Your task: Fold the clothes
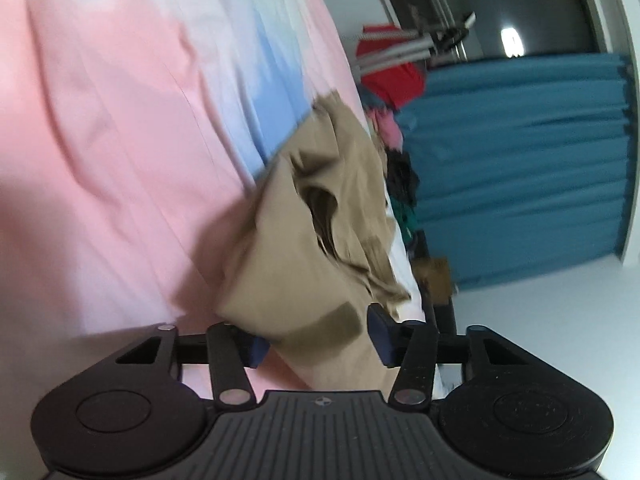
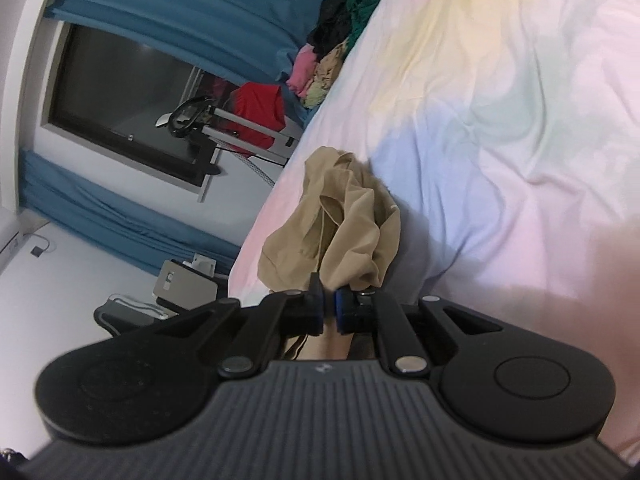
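Both wrist views are tilted steeply, so the bed point(image 2: 500, 100) runs diagonally through each. It is covered with a pastel sheet point(image 1: 120, 140) in pink, blue, yellow and white patches, lightly wrinkled.

Task item: a tan garment point(image 2: 352, 220), bunched and crumpled, raised off the sheet near the bed's edge. In the left wrist view the same garment point(image 1: 320, 232) fills the centre, with a dark fold opening in its middle and a darker rectangular patch on its lower part.

Right gripper point(image 2: 329, 312): jaws together, clamped on a gathered fold of the tan garment; cloth rises in a bunch just ahead of the blue pads point(image 2: 344, 312) and a strip hangs below them.

Left gripper point(image 1: 318, 344): jaws stand partly apart, with the lower end of the garment between them. The cloth lies against the right pad point(image 1: 380, 336); whether the left pad presses on it cannot be told, as the frame is blurred there.

Surroundings: a pile of mixed clothes point(image 2: 336, 48) (black, green, pink, yellowish) sits at the far edge of the bed. Behind it hang teal curtains point(image 1: 520, 160) around a dark window point(image 2: 120, 92). A red cloth point(image 2: 260, 108) hangs on a metal rack beside the bed.
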Available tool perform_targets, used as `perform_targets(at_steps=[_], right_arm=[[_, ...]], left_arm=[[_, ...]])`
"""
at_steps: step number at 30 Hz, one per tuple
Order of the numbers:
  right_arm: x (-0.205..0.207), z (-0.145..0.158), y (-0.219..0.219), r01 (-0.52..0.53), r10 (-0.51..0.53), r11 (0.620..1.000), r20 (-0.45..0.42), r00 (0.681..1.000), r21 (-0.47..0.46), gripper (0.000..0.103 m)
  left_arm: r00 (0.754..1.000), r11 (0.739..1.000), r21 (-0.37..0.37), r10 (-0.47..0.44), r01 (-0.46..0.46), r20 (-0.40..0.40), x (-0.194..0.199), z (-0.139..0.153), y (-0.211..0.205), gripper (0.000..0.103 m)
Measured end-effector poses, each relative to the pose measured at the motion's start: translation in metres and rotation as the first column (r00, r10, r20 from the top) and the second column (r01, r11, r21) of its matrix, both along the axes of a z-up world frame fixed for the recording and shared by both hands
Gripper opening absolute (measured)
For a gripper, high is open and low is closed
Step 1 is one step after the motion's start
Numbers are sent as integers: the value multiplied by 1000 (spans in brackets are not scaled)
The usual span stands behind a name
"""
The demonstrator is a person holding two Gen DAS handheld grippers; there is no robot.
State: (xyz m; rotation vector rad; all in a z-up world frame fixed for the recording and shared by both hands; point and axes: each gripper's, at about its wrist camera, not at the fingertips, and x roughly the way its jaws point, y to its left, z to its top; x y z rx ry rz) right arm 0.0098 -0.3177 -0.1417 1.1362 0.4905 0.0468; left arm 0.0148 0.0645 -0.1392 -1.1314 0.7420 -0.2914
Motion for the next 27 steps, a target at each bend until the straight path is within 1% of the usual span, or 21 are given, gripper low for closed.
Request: perform_targets(at_steps=[2, 4, 5, 6, 8, 9, 14, 15, 16, 17, 18, 19, 20, 21, 23, 24, 26, 27], right_arm=[[-1, -2, 1, 2, -2, 1000, -11, 1000, -7, 9], [0, -5, 3, 7, -7, 1000, -29, 1000, -19, 9], [1, -7, 2, 8, -9, 1000, -42, 999, -19, 9], [1, -9, 2, 9, -10, 1000, -55, 998, -19, 9], [2, -16, 1, 16, -17, 1000, -99, 995, -4, 9], [2, -20, 0, 15, -14, 1000, -125, 992, 11, 11], [12, -42, 6, -79, 101, 991, -218, 971, 108, 13], [14, -46, 9, -91, 118, 988, -234, 965, 122, 17], [16, -50, 11, -97, 129, 986, -250, 959, 136, 31], [17, -54, 12, -100, 139, 983, -263, 955, 156, 40], [18, -58, 12, -100, 149, 977, -269, 952, 186, 53], [19, -61, 13, -100, 156, 973, -269, 950, 210, 55], [19, -62, 13, -101, 163, 968, -267, 950, 230, 55], [18, -61, 14, -100, 160, 969, -266, 951, 224, 55], [17, -55, 14, -96, 142, 978, -260, 955, 184, 56], [16, -52, 15, -93, 131, 983, -254, 958, 156, 55], [15, -45, 13, -71, 90, 994, -246, 965, 86, 43], [15, -42, 12, -63, 74, 996, -238, 969, 55, 24]], left_arm=[[1000, 1000, 2, 5, -5, 6, 1, 1, 2, 36], [1000, 999, 43, -5, 4, 14, 3, 3, -2, 20], [1000, 998, 63, -8, 7, 18, 2, 4, -4, 18], [1000, 998, 67, -6, 5, 18, 0, 5, -3, 17], [1000, 998, 66, 1, -2, 14, -4, 6, -1, 14], [1000, 998, 64, 6, -7, 10, -6, 7, 0, 12], [1000, 998, 66, 16, -15, -6, -12, 6, 2, 11], [1000, 997, 70, 15, -15, -6, -10, 5, 1, 11], [1000, 997, 72, 15, -15, -7, -10, 5, 1, 11], [1000, 997, 74, 16, -15, -7, -10, 5, 1, 11], [1000, 997, 74, 17, -16, -9, -11, 4, 2, 11], [1000, 997, 72, 18, -17, -11, -13, 4, 3, 11], [1000, 997, 70, 19, -18, -14, -14, 4, 4, 11], [1000, 997, 70, 18, -17, -13, -15, 3, 5, 11], [1000, 997, 70, 14, -14, -10, -16, 2, 9, 11], [1000, 997, 71, 15, -14, -9, -11, 1, 7, 11], [1000, 997, 70, 19, -19, -8, -1, 0, 2, 11], [1000, 998, 65, 21, -20, -5, -1, 0, 2, 11]])
